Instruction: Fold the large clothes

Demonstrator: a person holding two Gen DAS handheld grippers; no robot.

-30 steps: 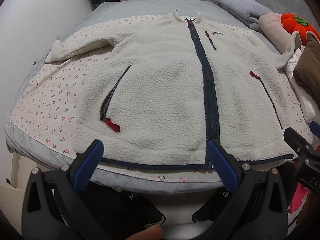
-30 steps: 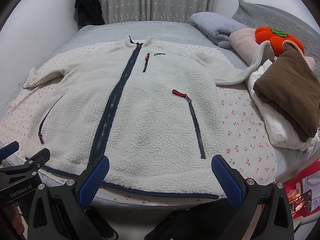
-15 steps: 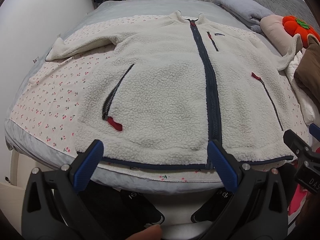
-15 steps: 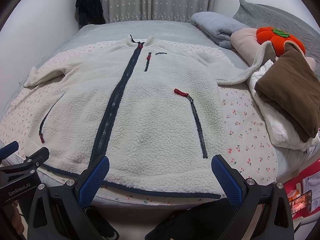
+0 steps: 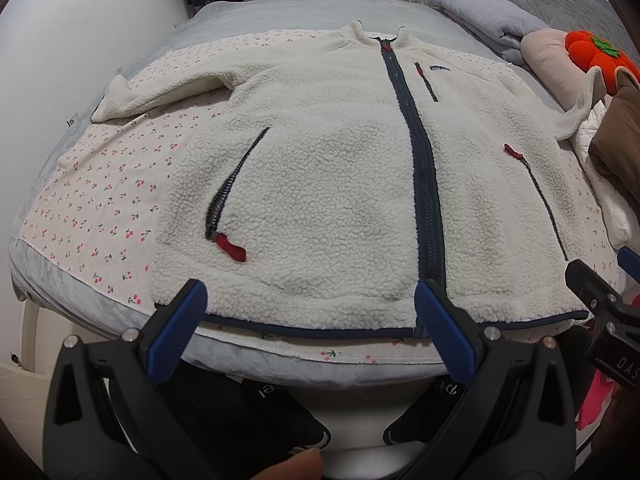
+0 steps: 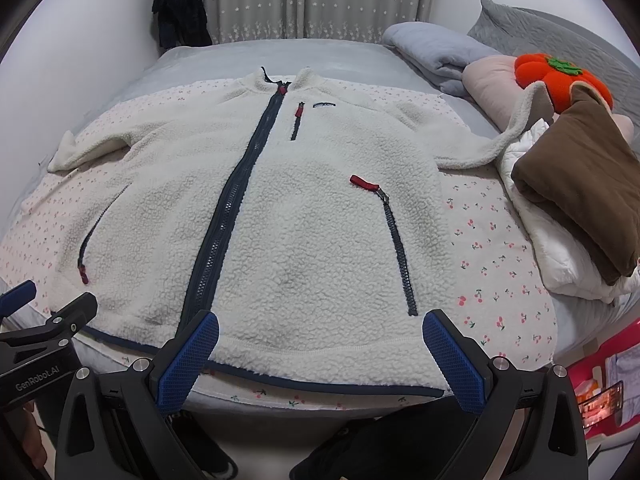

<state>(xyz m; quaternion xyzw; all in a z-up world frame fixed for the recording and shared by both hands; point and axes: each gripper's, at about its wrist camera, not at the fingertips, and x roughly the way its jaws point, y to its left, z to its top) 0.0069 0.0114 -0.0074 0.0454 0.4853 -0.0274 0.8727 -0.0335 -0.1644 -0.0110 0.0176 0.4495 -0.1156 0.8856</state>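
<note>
A cream fleece jacket [image 5: 328, 184] with a navy front zip lies flat, face up, on the bed, sleeves spread to both sides; it also shows in the right wrist view [image 6: 304, 216]. My left gripper [image 5: 310, 312] is open and empty, hovering at the hem's left half. My right gripper [image 6: 320, 344] is open and empty at the hem's right half. The jacket's right sleeve end [image 6: 520, 120] rests up on a pile of folded clothes.
A cherry-print sheet [image 5: 100, 208] covers the bed under the jacket. Folded brown and white clothes [image 6: 576, 200], a pink pillow, an orange plush [image 6: 560, 76] and a grey blanket [image 6: 432, 52] lie at the right. Dark slippers [image 5: 248, 420] sit on the floor below.
Both grippers have moved slightly forward toward the jacket's hem; the jacket looks a little nearer. The jaws stay open.
</note>
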